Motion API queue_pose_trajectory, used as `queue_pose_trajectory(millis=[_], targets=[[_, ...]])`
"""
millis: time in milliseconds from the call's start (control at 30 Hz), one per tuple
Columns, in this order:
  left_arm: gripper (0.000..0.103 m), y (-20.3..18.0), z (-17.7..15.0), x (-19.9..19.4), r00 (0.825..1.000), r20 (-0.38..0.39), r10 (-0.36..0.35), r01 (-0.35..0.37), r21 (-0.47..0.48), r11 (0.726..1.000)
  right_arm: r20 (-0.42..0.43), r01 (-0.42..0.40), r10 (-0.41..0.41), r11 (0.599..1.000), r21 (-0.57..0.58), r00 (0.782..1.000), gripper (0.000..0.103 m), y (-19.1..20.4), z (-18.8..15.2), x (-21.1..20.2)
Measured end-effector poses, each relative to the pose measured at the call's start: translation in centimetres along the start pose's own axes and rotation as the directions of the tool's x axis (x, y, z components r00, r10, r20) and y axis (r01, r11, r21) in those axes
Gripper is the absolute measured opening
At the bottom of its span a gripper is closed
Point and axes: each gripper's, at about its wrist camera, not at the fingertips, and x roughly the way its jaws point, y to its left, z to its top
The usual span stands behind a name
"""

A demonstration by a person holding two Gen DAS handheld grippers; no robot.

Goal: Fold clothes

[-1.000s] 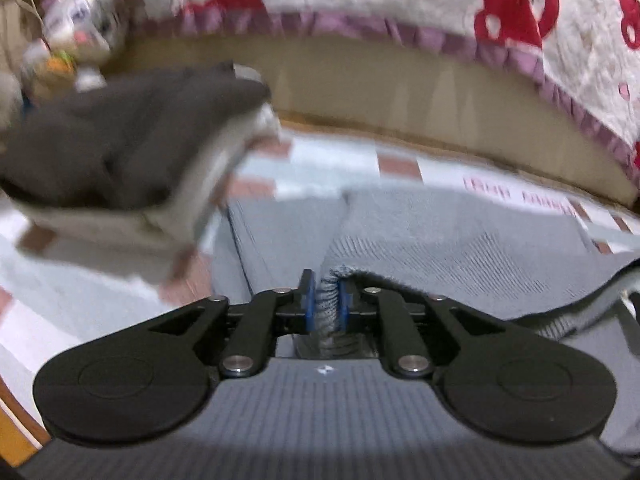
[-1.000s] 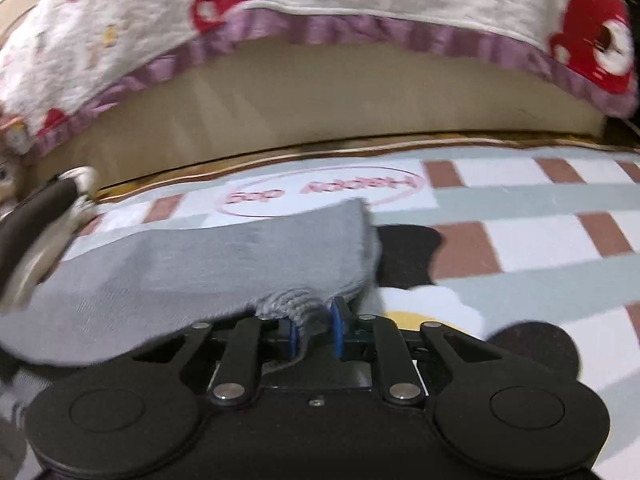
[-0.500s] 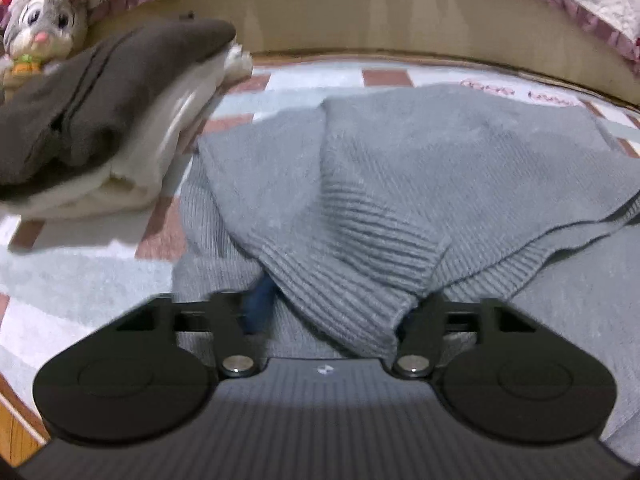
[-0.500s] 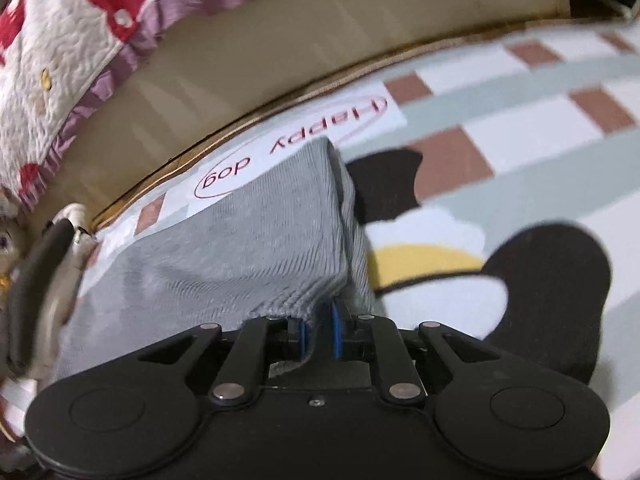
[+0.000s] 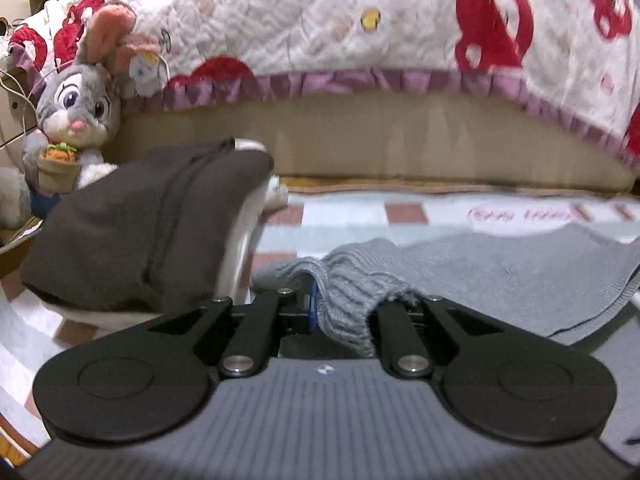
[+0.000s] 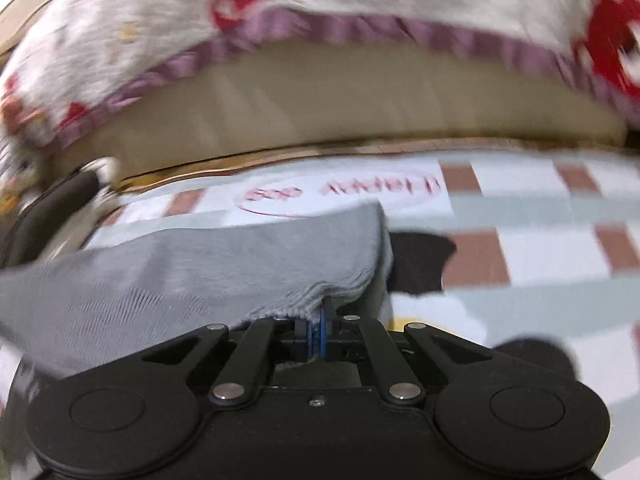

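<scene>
One view alone shows the plush rabbit [image 5: 76,108] beside folded clothes [image 5: 140,224].

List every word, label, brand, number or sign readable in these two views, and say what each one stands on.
Red lettering inside a red oval on the checked mat, right wrist view: upside down and blurred by motion; not readable.
The same red lettering on the mat, left wrist view: too blurred to read.
Small pale mark on the left gripper's body: a logo, no letters legible.
Quilt, plush rabbit, grey sweater: no text visible.
</scene>
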Motion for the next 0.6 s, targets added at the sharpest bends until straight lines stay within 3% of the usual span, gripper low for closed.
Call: queue_pose_trajectory(millis=[133, 233, 433, 500, 600], targets=[[0.009, 2.0, -0.1, -4.3, 0.998, -0.035, -0.06, 0.059, -0.046, 0.997, -0.102, -0.056, 0.051, 0.997, -0.044, 0.993, 0.003, 0.0, 1.4, -4.9], [0.009, 2.3, -1.6, -7.3, 0.994, -0.077, -0.081, 0.079, -0.03, 0.996, -0.203, -0.119, 0.098, 0.988, -0.098, 0.974, 0.003, 0.6, 0.8, -7.9], [0.008, 3.3, -6.8, -8.2, 0.961, -0.245, -0.126, 0.099, -0.121, 0.988, -0.356, -0.126, 0.032, 0.961, -0.244, 0.934, 0.003, 2.3, -2.8, -8.0], [0.008, 3.5, -6.9, -9.0, 0.959, -0.235, -0.156, 0.123, -0.15, 0.981, -0.373, -0.128, 0.016, 0.952, -0.279, 0.928, 0.003, 2.7, -3.1, -8.1], [0.008, 4.7, -6.4, -10.0, 0.95, -0.203, -0.239, 0.182, -0.265, 0.947, -0.319, -0.097, -0.025, 0.928, -0.36, 0.947, 0.003, 3.1, -1.9, -9.6]])
